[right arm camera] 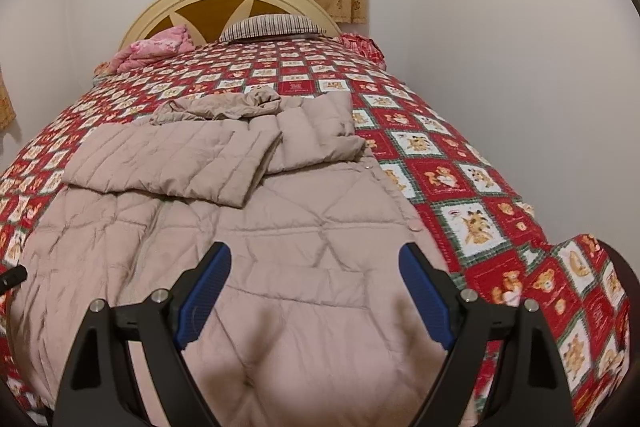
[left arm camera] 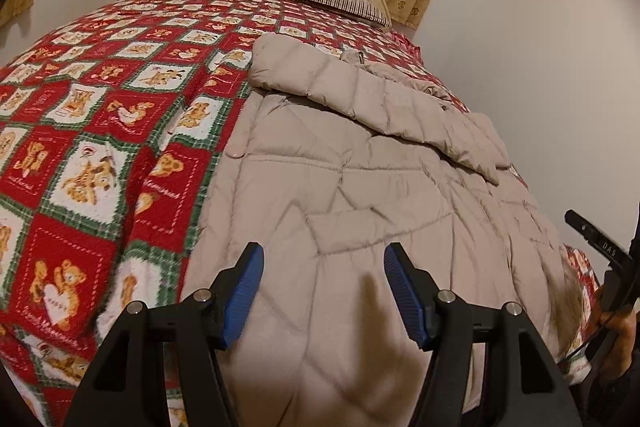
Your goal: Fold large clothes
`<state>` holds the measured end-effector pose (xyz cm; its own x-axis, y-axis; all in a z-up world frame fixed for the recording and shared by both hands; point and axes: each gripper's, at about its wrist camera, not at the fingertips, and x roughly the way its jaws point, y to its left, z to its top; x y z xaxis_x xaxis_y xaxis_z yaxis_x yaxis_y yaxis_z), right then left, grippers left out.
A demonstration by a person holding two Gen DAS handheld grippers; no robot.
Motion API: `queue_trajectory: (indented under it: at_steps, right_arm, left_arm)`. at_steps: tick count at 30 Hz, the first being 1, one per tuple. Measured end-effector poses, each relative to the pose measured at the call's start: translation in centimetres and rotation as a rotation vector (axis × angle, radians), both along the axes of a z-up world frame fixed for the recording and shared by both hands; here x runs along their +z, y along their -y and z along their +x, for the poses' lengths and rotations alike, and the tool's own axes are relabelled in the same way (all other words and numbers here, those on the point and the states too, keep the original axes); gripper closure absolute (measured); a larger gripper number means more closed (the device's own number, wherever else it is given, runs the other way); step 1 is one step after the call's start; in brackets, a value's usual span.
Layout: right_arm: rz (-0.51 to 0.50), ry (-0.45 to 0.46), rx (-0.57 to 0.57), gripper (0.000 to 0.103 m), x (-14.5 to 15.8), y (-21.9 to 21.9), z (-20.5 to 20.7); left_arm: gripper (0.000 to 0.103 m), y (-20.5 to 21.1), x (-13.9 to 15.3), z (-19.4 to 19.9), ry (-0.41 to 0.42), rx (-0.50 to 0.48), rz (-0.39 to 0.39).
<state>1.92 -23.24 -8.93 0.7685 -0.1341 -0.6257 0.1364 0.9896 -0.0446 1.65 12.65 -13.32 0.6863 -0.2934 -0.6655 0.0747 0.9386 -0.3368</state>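
The coat (right arm camera: pixel 248 211), a beige quilted one, lies spread on the bed (right arm camera: pixel 472 163), hem end near, collar end far. By the look of it the sleeves (right arm camera: pixel 168 163) are already folded in across the chest, with the hood (right arm camera: pixel 224 107) bunched at the far end; the body has not yet been folded over, so most of the work seems left.

Both grippers hover over the near hem: the left gripper (left arm camera: pixel 324 291) and right gripper (right arm camera: pixel 316 291) have their fingers apart, holding nothing.

The nearest hem edge is cut off below both views. The coat's right side is hard to read in the left view, and whether the fingers touch the fabric cannot be told.
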Motion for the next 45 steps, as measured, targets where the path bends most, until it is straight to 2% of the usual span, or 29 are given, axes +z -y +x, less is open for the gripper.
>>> queue_trajectory:
  at_steps: [6, 12, 16, 20, 25, 32, 45]
  right_arm:
    - [-0.01, -0.011, -0.04, 0.011, 0.3, 3.5, -2.4]
    - [-0.036, -0.037, -0.075, 0.011, 0.6, 6.7, -6.4]
    - [-0.039, -0.022, -0.065, 0.011, 1.4, 7.8, -8.3]
    - [-0.004, -0.023, -0.02, 0.011, 1.0, 7.8, -8.1]
    - [0.019, -0.093, 0.008, 0.011, -1.6, 7.4, -7.2]
    - [0.053, -0.159, 0.021, 0.011, -3.5, 7.6, -7.0]
    - [0.115, -0.206, 0.052, 0.014, -5.0, 7.5, -6.7]
  left_arm:
    - [0.04, -1.1, -1.1, -1.6, -0.005, -0.009, -0.005]
    - [0.04, -1.3, -0.4, -3.2, 0.017, -0.028, 0.02]
    - [0.04, -2.9, -0.2, -4.2, 0.036, 0.006, -0.013]
    - [0.04, -4.5, -1.2, -4.3, -0.008, 0.048, -0.054]
    - [0.04, -5.1, -2.1, -4.2, -0.035, 0.049, -0.122]
    - [0.04, -4.3, -2.4, -4.7, -0.035, -0.003, -0.121]
    - [0.04, -4.0, -3.1, -5.1, -0.055, -0.034, -0.128]
